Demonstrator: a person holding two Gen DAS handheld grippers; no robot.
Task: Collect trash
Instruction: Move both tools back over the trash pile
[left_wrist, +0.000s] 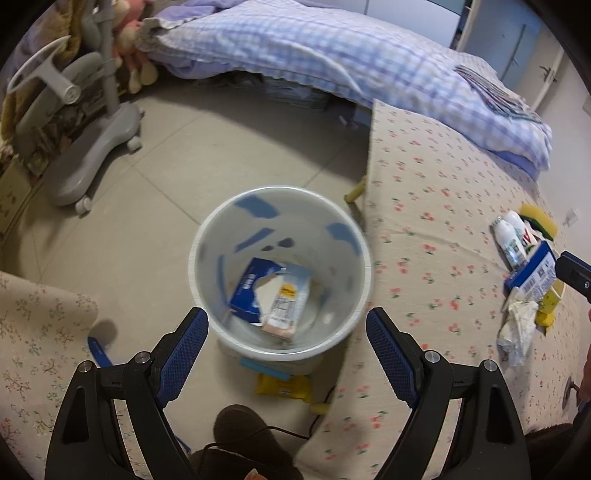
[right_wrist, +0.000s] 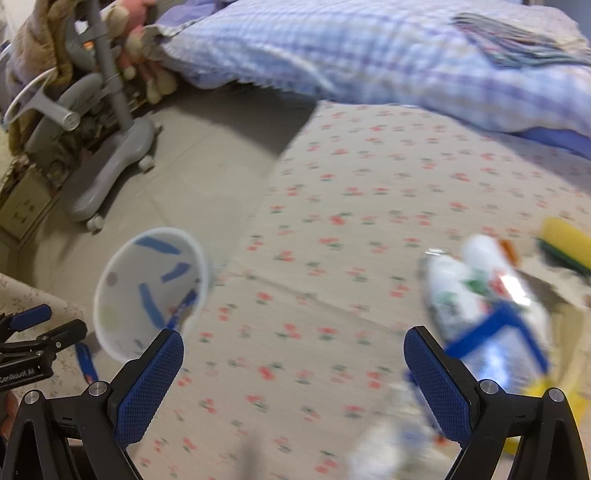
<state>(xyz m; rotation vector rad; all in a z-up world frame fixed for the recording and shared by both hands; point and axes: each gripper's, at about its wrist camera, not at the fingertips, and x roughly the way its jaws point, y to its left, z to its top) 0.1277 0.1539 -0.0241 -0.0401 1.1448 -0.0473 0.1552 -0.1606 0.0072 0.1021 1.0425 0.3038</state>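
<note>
A white trash bin (left_wrist: 207, 236) stands on the floor beside the flowered table; a blue box (left_wrist: 247, 291) and a carton lie inside it. My left gripper (left_wrist: 287, 325) hangs open and empty over the bin's near rim. A trash pile lies on the table: two white bottles (left_wrist: 511, 236), a blue box (left_wrist: 533, 269), crumpled wrap (left_wrist: 517, 325), yellow sponges. In the right wrist view my right gripper (right_wrist: 293, 354) is open and empty above the tablecloth, left of the blurred bottles (right_wrist: 476, 291) and blue box. The bin (right_wrist: 147, 288) is at its left.
A yellow wrapper (left_wrist: 282, 387) lies on the floor below the bin. A grey wheeled stand (left_wrist: 96, 147) is at far left. The bed with a checked quilt (left_wrist: 332, 55) runs along the back. A flowered table edge (left_wrist: 373, 155) borders the bin.
</note>
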